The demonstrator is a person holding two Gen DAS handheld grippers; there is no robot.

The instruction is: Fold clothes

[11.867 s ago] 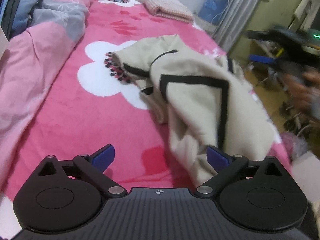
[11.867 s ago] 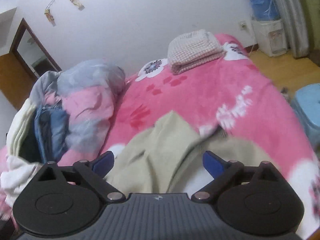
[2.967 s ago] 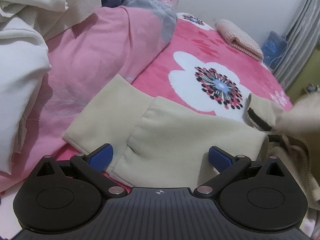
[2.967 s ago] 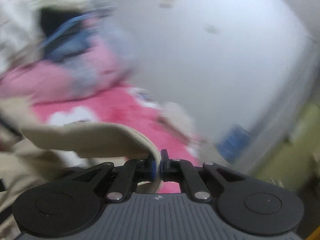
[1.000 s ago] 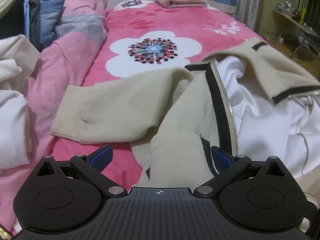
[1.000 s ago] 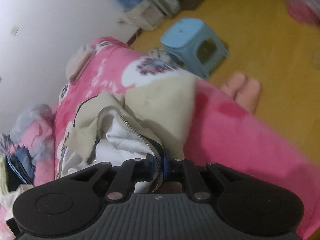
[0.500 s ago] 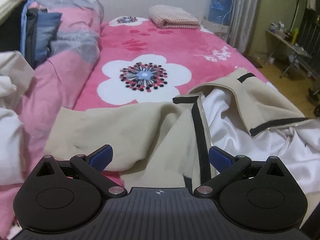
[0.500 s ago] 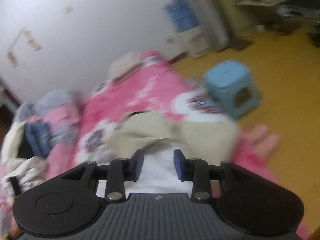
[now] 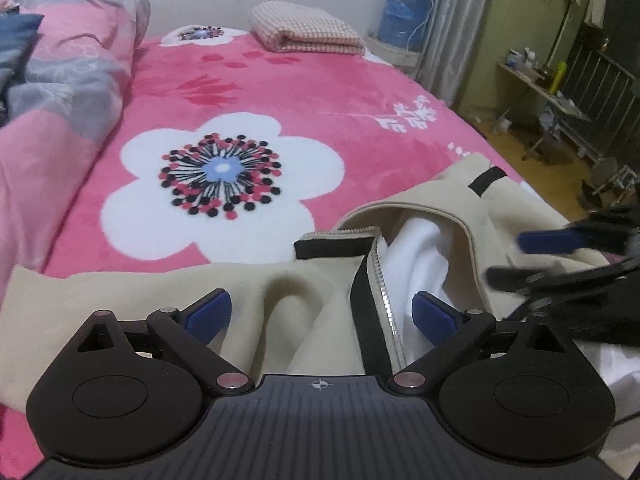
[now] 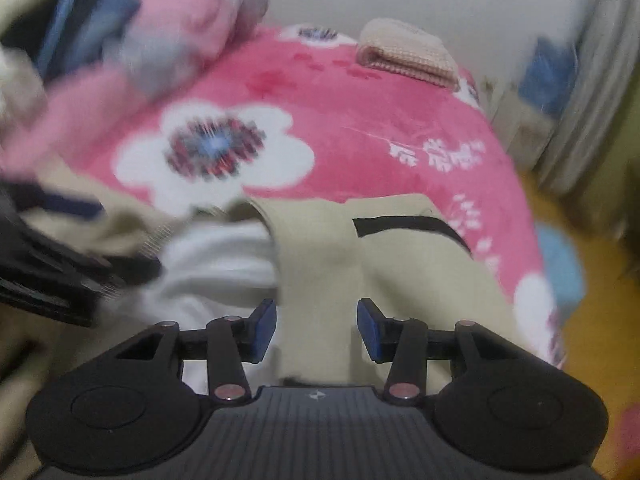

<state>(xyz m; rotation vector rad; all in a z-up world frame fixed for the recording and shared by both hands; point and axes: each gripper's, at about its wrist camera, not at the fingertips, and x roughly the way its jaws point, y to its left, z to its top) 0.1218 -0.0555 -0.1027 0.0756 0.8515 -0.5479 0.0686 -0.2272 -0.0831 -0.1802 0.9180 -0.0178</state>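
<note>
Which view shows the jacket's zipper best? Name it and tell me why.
The left wrist view. There the zipper runs sharp and close along the black-trimmed front edge of the beige jacket, beside the white lining. The right wrist view is motion-blurred: only a faint, smeared strip of teeth shows at the jacket's left.

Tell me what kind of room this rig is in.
Most likely a bedroom in a home. The work surface is a bed with a pink flowered blanket, a rumpled quilt heaped along one side, and a curtain by the far wall. A beige jacket lies unzipped on the blanket.
</note>
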